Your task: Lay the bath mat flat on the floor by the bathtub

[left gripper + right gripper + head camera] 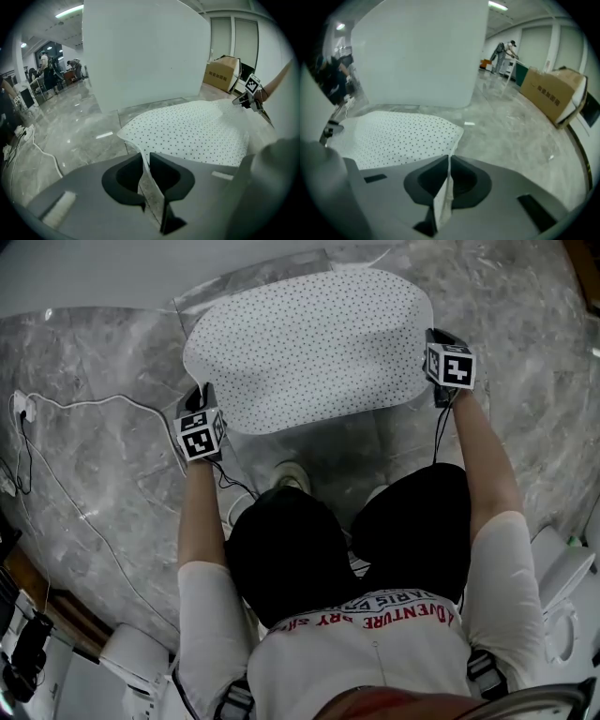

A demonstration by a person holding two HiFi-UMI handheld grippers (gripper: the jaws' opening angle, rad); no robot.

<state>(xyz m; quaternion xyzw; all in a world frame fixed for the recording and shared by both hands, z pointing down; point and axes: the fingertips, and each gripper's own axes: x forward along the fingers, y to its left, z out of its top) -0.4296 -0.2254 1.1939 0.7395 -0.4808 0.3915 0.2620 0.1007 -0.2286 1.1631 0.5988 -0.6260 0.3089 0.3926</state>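
Both clamped on bath mat [309, 348]: L gripper [144, 157], R gripper [448, 161].

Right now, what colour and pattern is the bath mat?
The bath mat is white with small dark dots all over; head view shows it best.

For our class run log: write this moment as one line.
left gripper: shut on mat | right gripper: shut on mat | mat: spread beside bathtub
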